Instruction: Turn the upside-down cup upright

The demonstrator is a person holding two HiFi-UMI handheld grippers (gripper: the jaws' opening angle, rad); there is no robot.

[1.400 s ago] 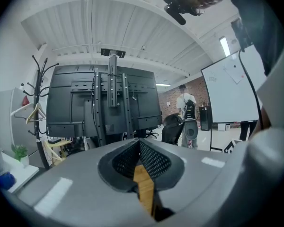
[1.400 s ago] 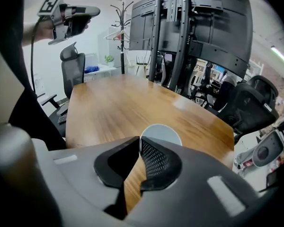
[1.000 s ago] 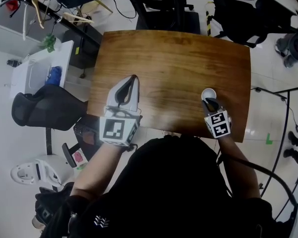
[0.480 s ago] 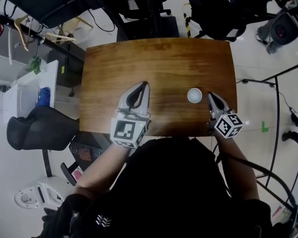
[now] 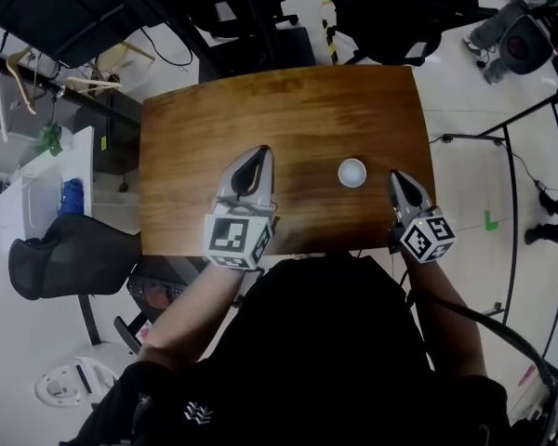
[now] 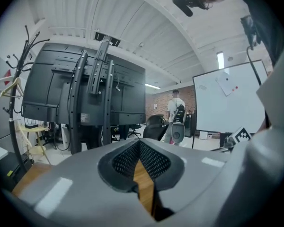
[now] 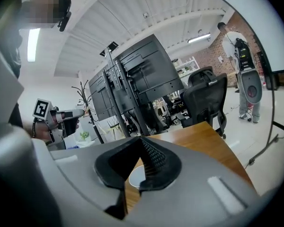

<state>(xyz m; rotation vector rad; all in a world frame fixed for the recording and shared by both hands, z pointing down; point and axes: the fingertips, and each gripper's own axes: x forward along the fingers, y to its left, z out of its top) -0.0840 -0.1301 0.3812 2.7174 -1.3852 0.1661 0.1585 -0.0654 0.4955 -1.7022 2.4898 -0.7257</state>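
Head view, from above. The wooden counter point(image 5: 288, 110) carries a single white cup point(image 5: 352, 172), which stands alone at about 3 o'clock from the counter's centre. A pale rim encloses a greyer interior, so its mouth appears to face upward. Nothing touches the cup.

The right gripper point(image 5: 396, 177) lies at about 4 o'clock from the cup, near it but apart, above the counter's near right corner. Its tip points toward 12 o'clock. The left gripper point(image 5: 259, 153) lies at about 9 o'clock from the cup, well apart from it, over the near half of the counter. It too points toward 12 o'clock.

Right gripper view. The fingers of the right gripper point(image 7: 142, 140) are together at their tips and clamp nothing. The cup point(image 7: 136, 175) shows as a white oval through the gap behind the tips, resting on the counter point(image 7: 203, 136) beyond them.

Left gripper view. The fingers of the left gripper point(image 6: 139, 143) likewise meet at their tips with nothing between them, and only a strip of bare wood shows through the gap. A black equipment rack point(image 6: 85, 103) stands at 10 o'clock and a whiteboard point(image 6: 229, 98) at 3 o'clock.
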